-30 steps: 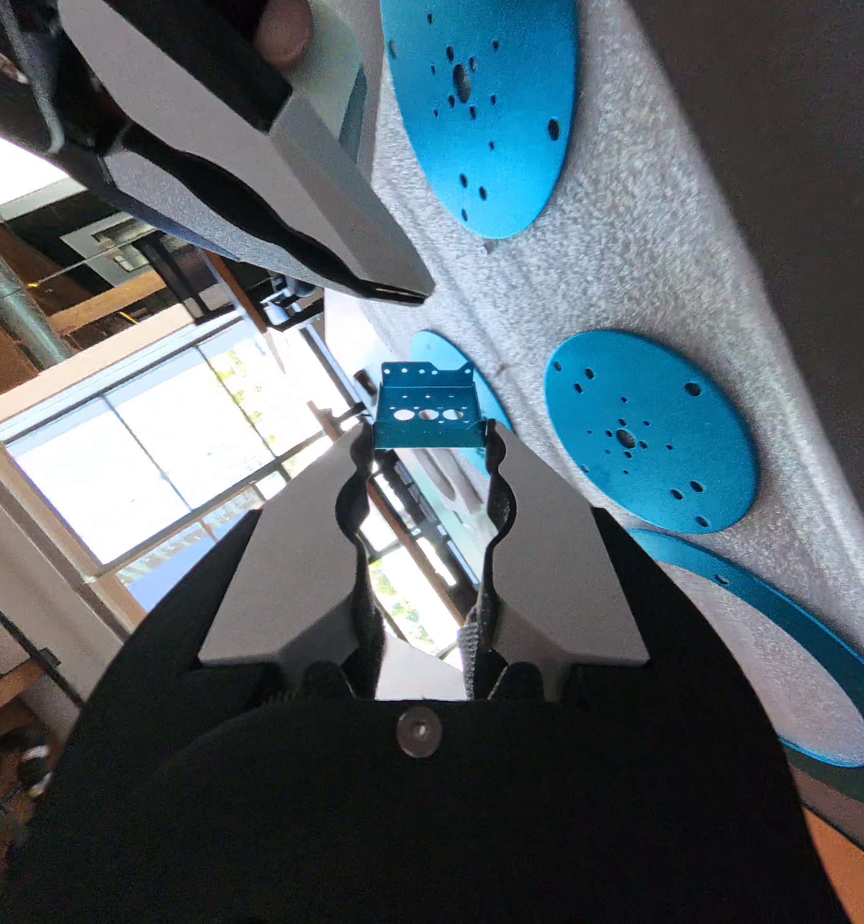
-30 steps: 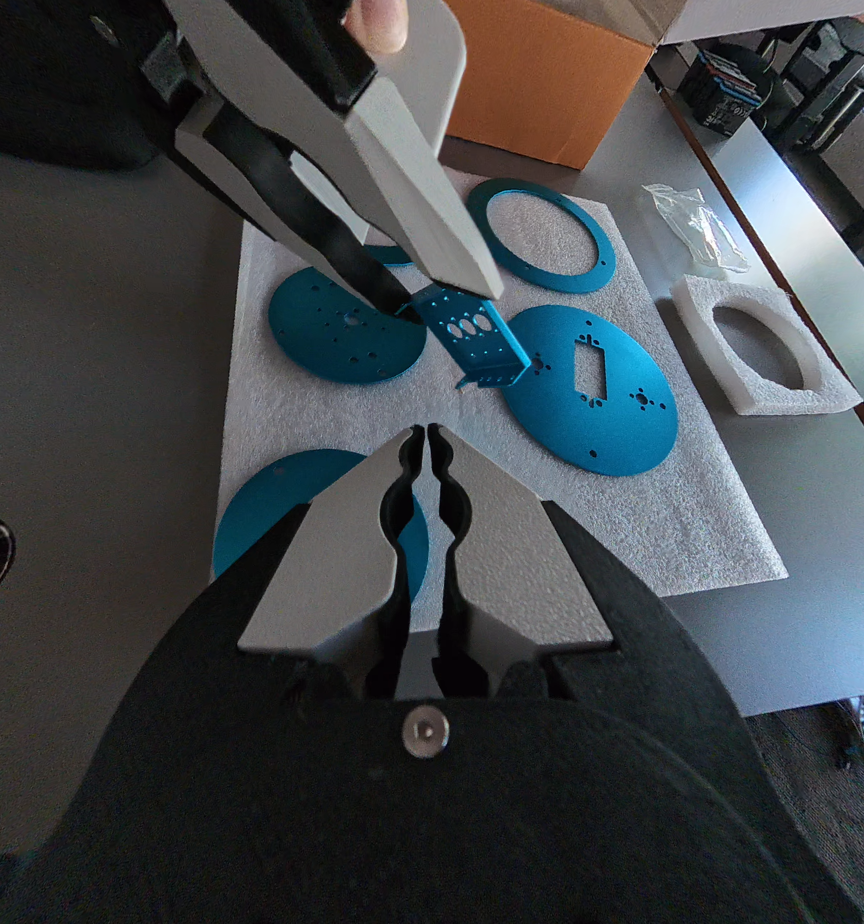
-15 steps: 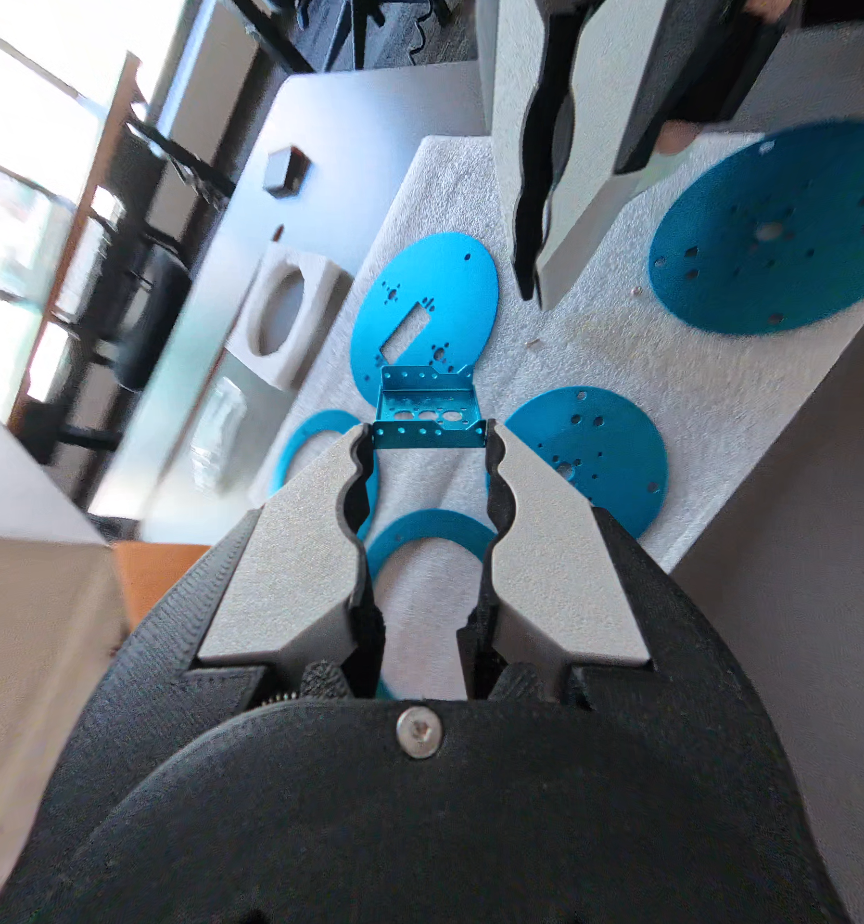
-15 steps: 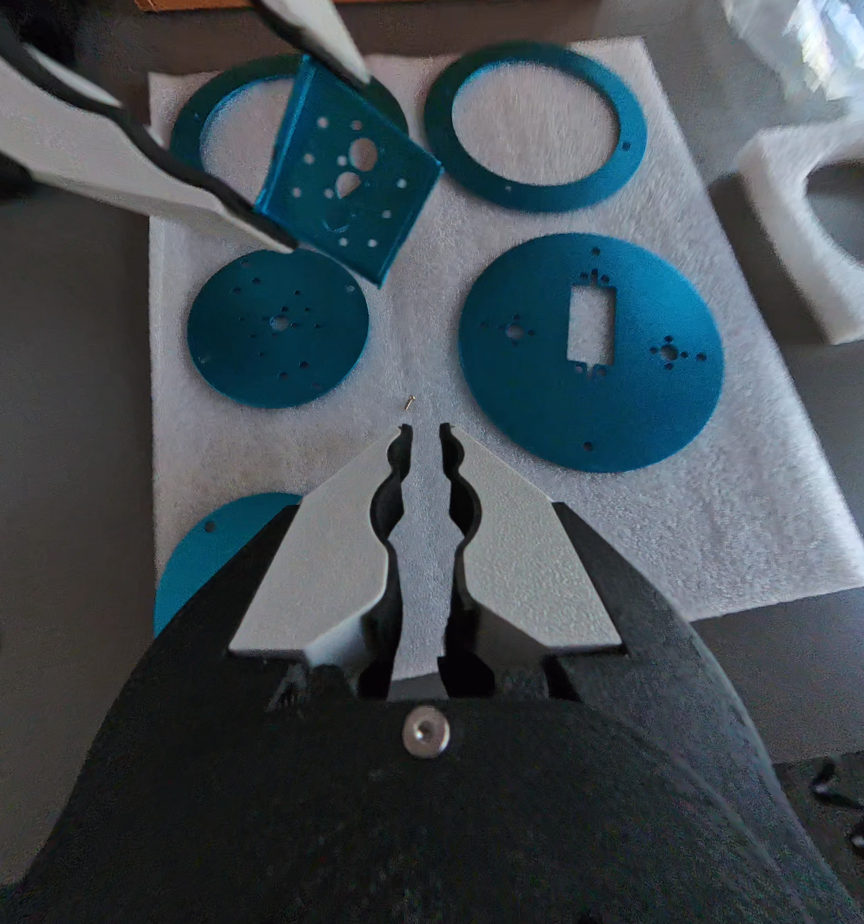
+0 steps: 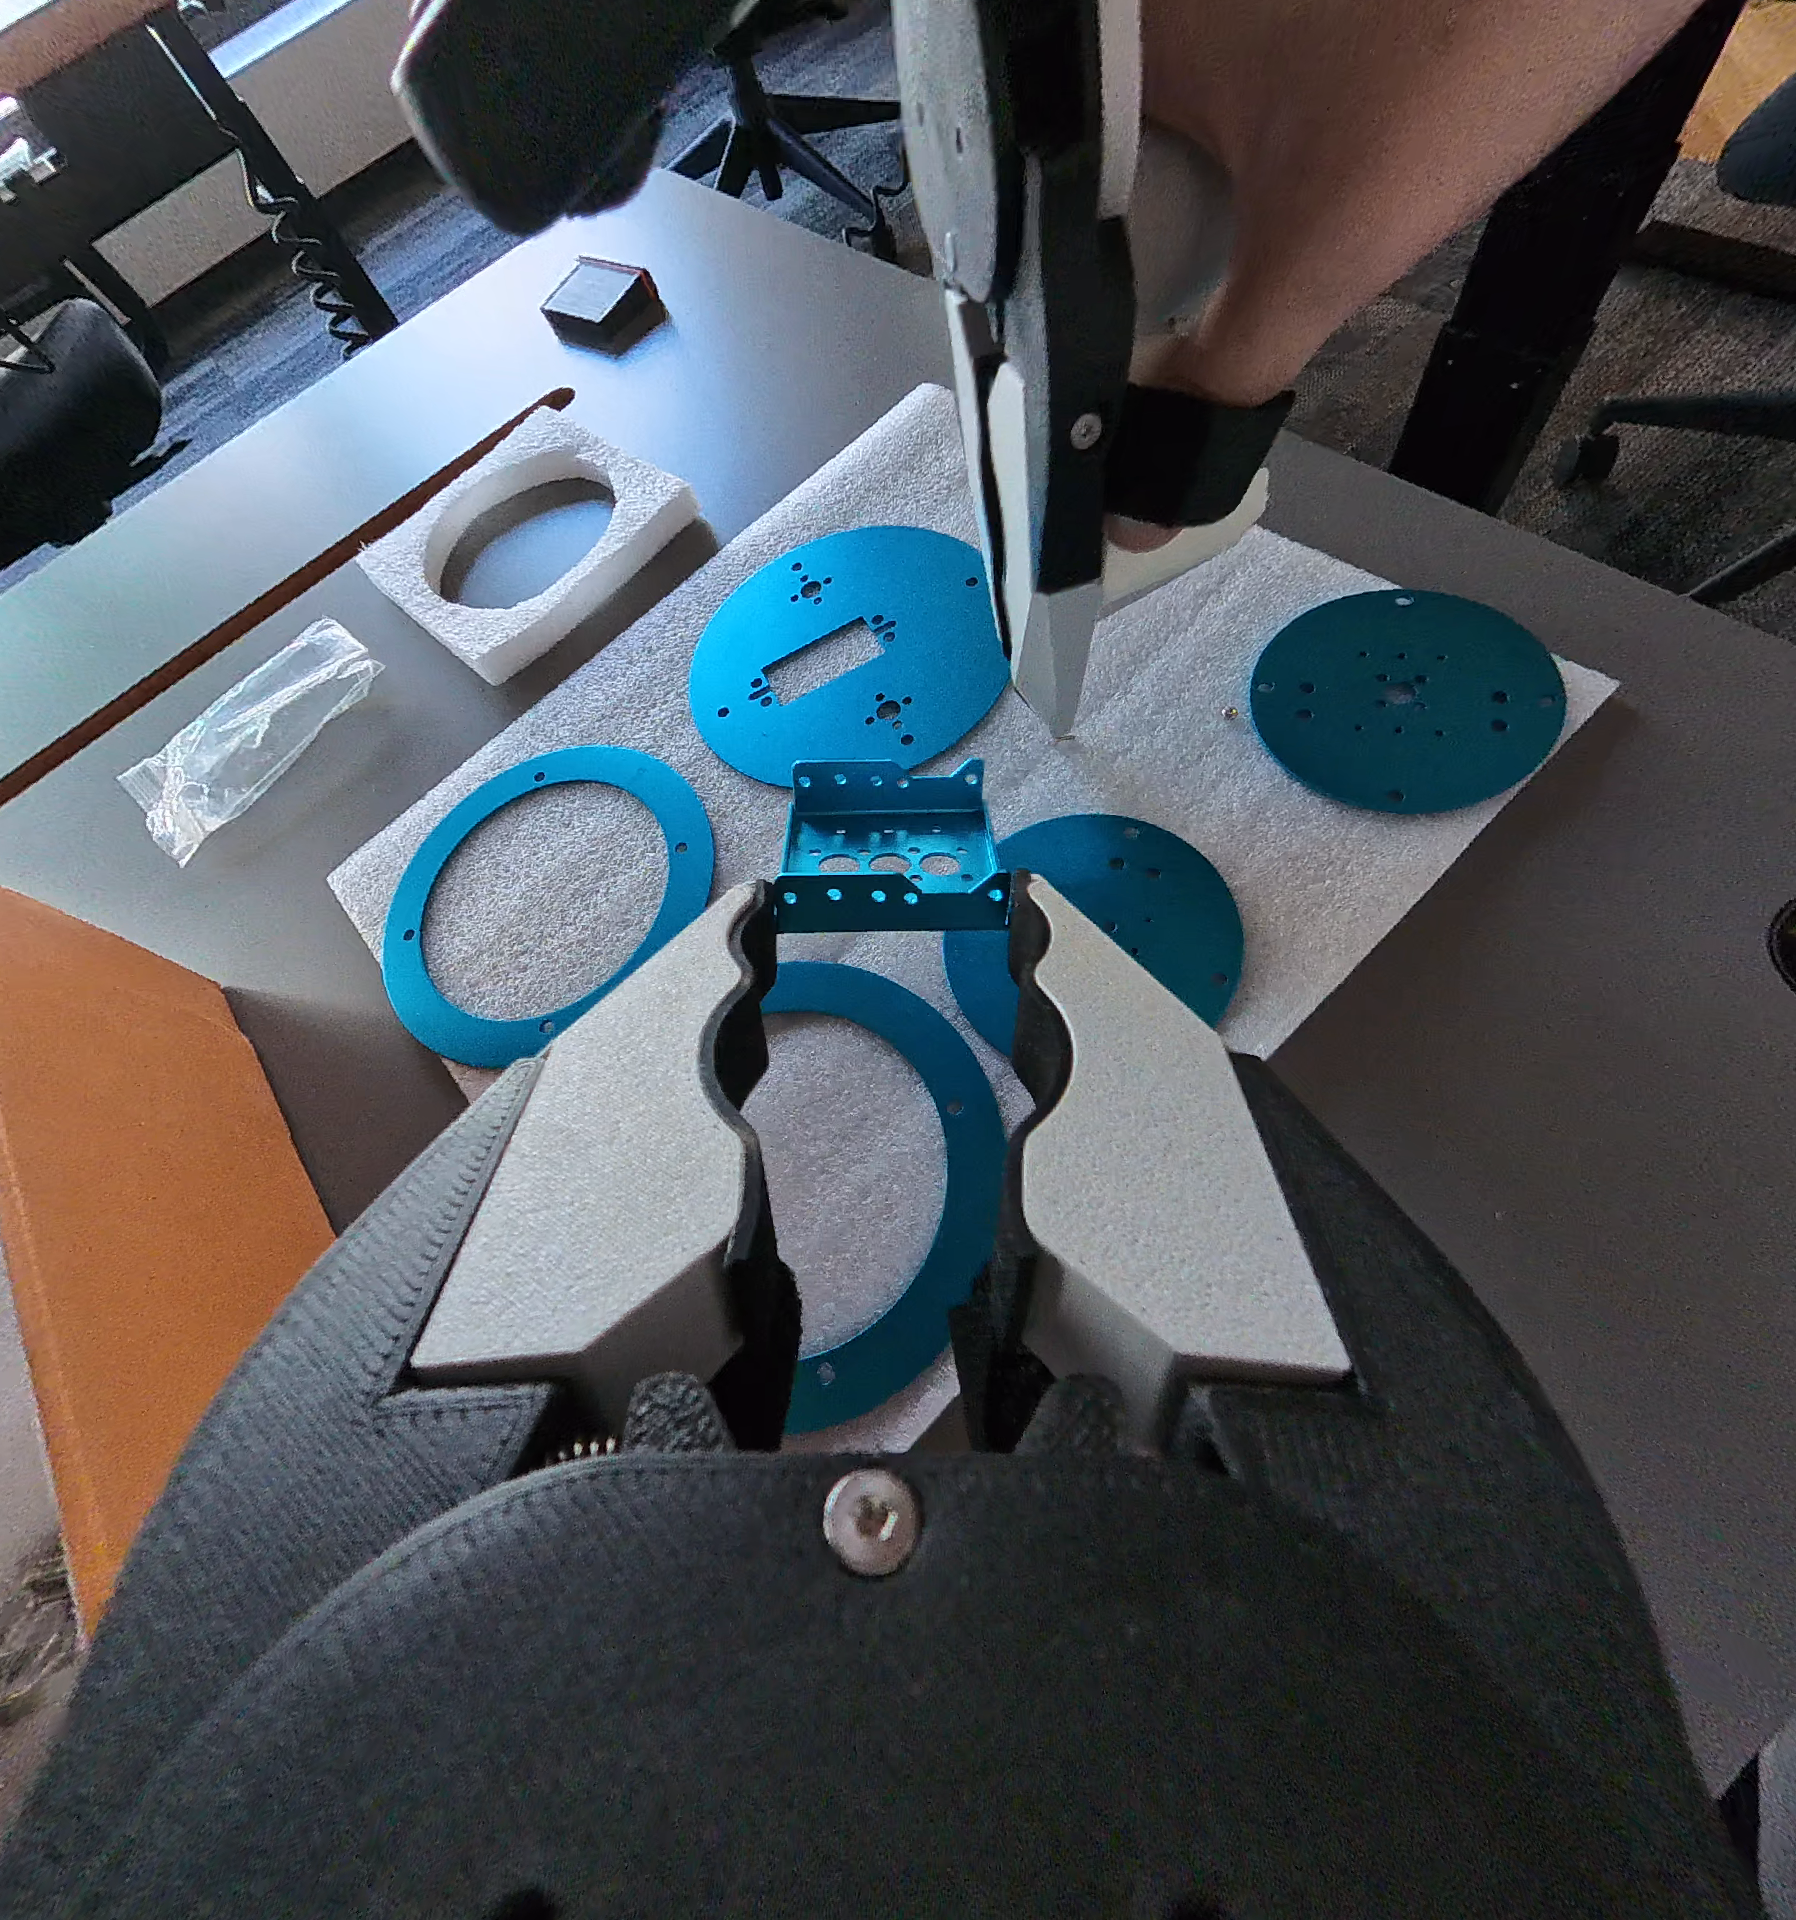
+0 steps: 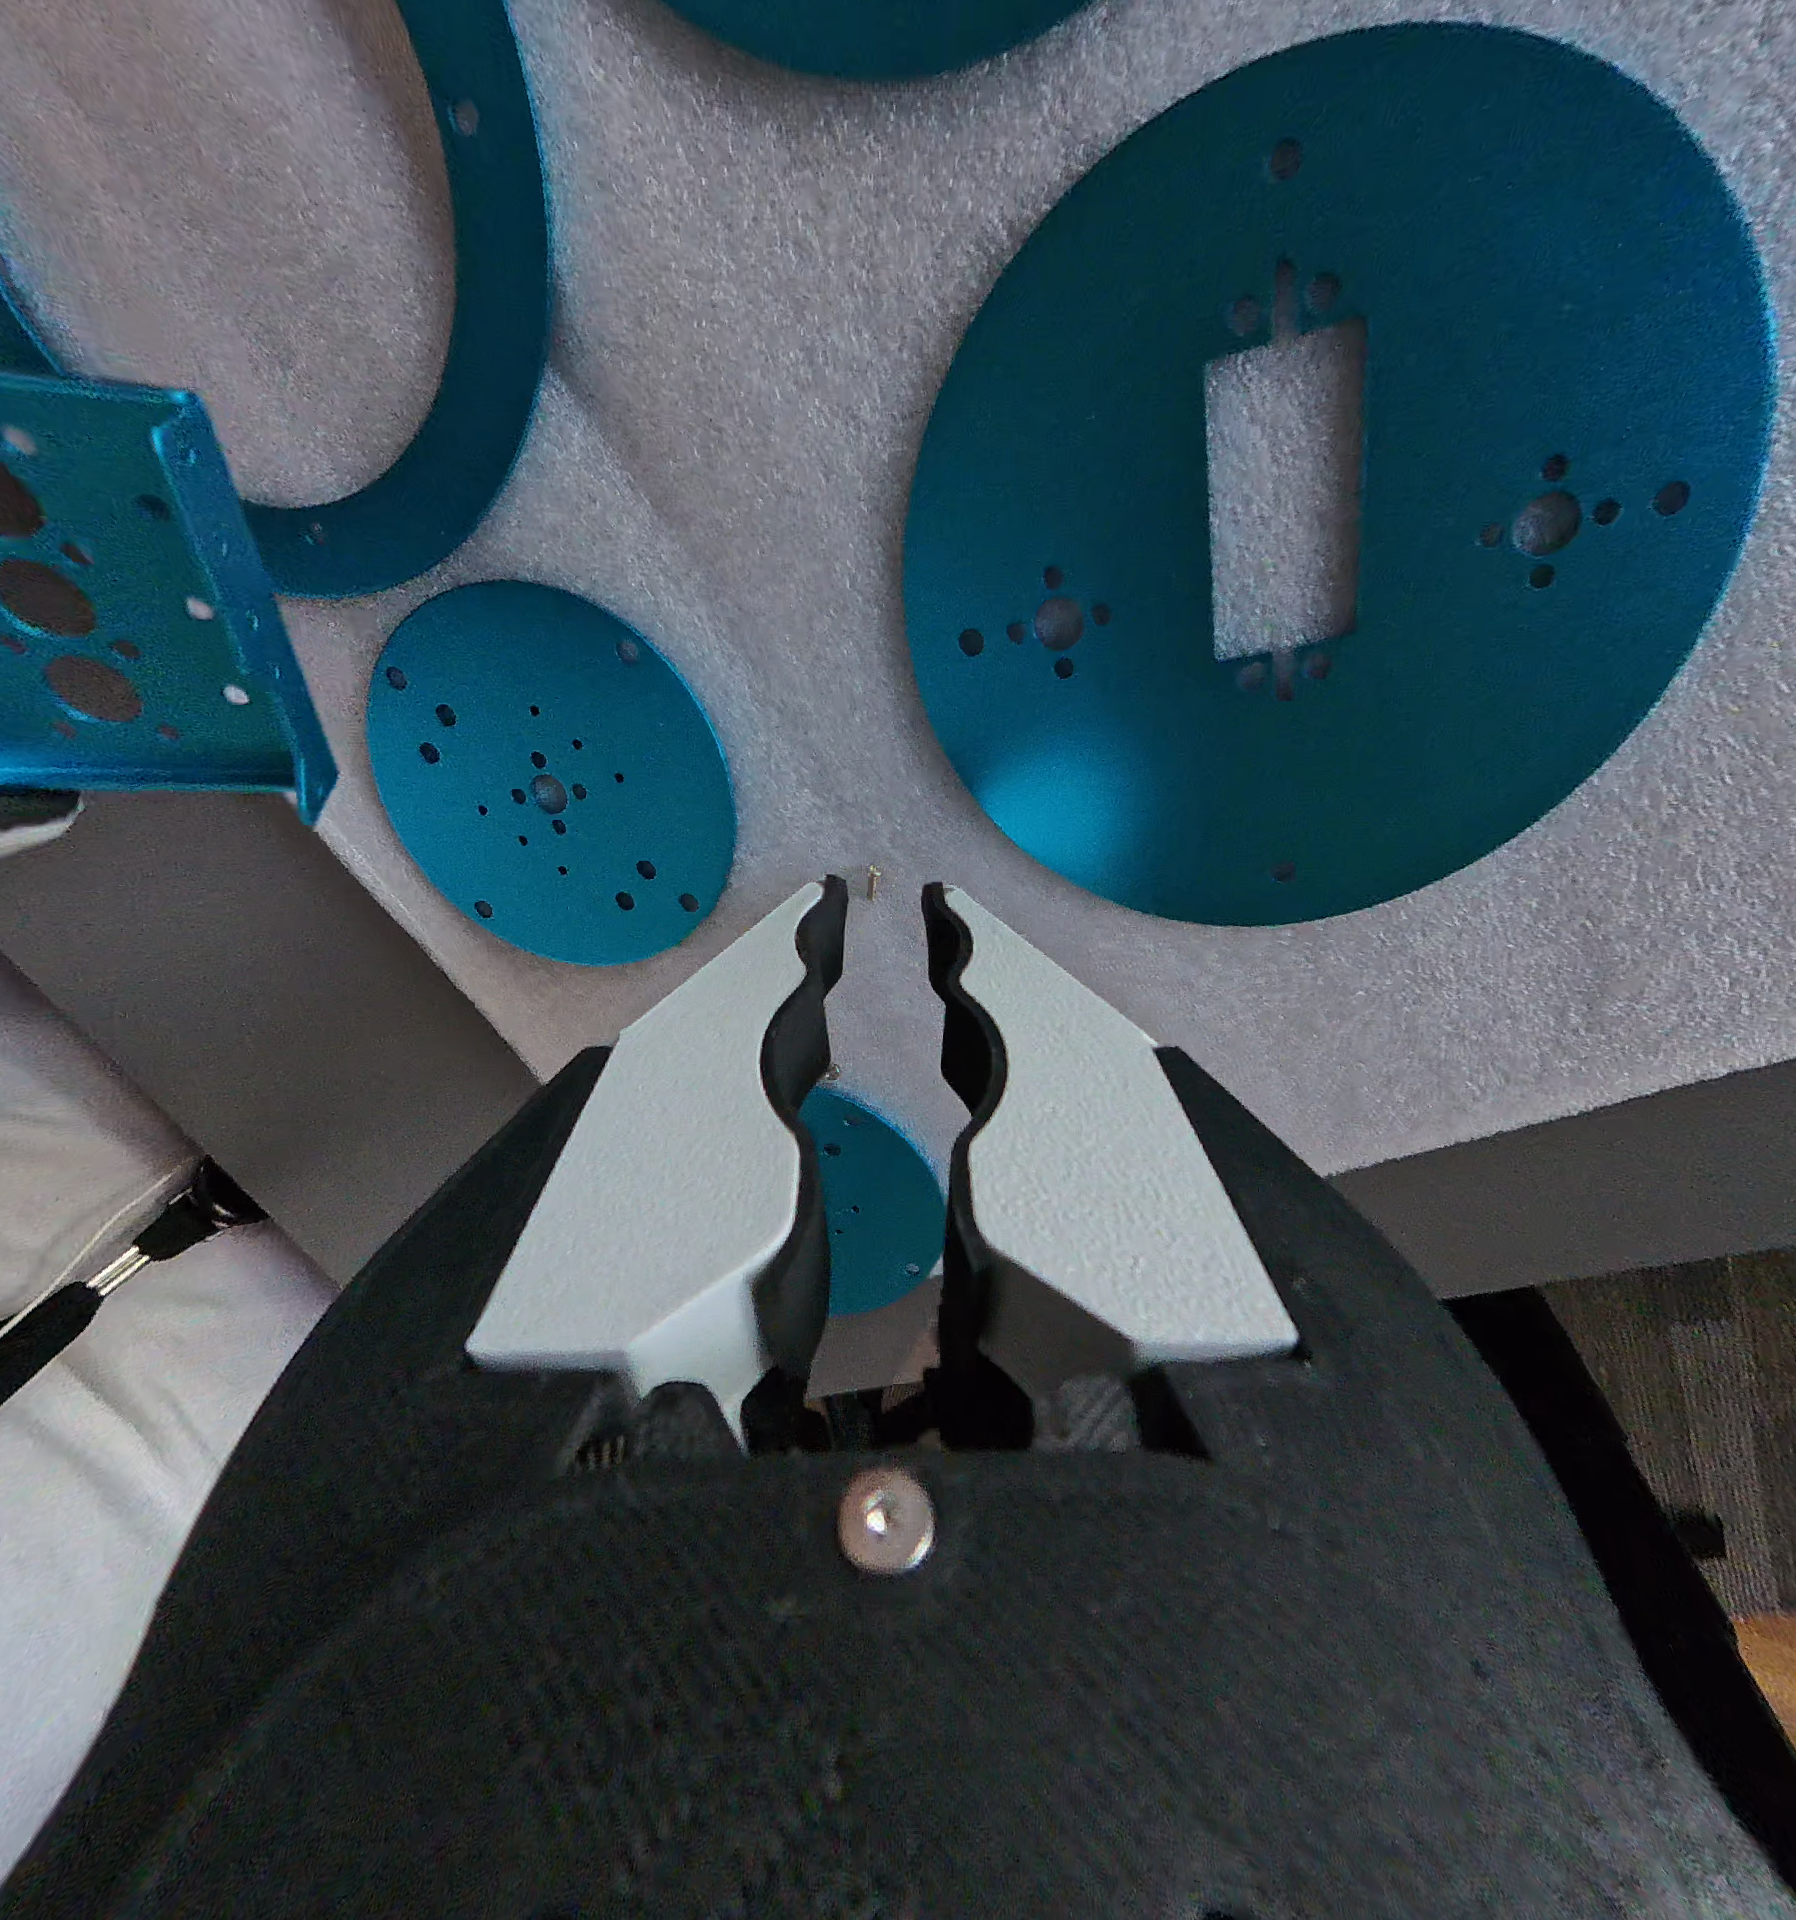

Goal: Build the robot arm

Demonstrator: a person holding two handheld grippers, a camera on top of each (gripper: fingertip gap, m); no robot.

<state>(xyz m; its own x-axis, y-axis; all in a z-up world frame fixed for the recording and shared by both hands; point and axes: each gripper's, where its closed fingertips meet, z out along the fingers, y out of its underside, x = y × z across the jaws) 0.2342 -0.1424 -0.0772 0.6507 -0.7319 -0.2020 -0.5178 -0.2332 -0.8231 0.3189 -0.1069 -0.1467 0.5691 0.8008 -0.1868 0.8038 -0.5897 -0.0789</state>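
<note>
My left gripper [image 5: 892, 902] is shut on a blue U-shaped metal bracket [image 5: 889, 844] with several holes and holds it above the white foam sheet [image 5: 1133, 665]. The bracket also shows at the left edge of the right wrist view [image 6: 94, 613]. My right gripper [image 6: 883, 891] is slightly open and empty, its tips just above the foam sheet [image 6: 769, 312] with a tiny screw [image 6: 872, 881] between them. In the left wrist view the right gripper [image 5: 1048, 686] points straight down at that screw [image 5: 1063, 740].
Blue discs [image 5: 1405, 698] [image 5: 1112, 914] [image 5: 847, 649] and two blue rings [image 5: 551, 899] [image 5: 873, 1195] lie on the foam. A foam block with a round hole [image 5: 530, 540], a clear plastic bag [image 5: 250, 727] and a small black box [image 5: 603, 301] sit on the grey table. A cardboard box [image 5: 125, 1143] stands at left. My hands' fingertips stand some 12 centimeters from each other.
My right gripper has dropped down close to the foam, onto the tiny screw. My left gripper has swung round and tilted down toward the table, still holding the bracket.
</note>
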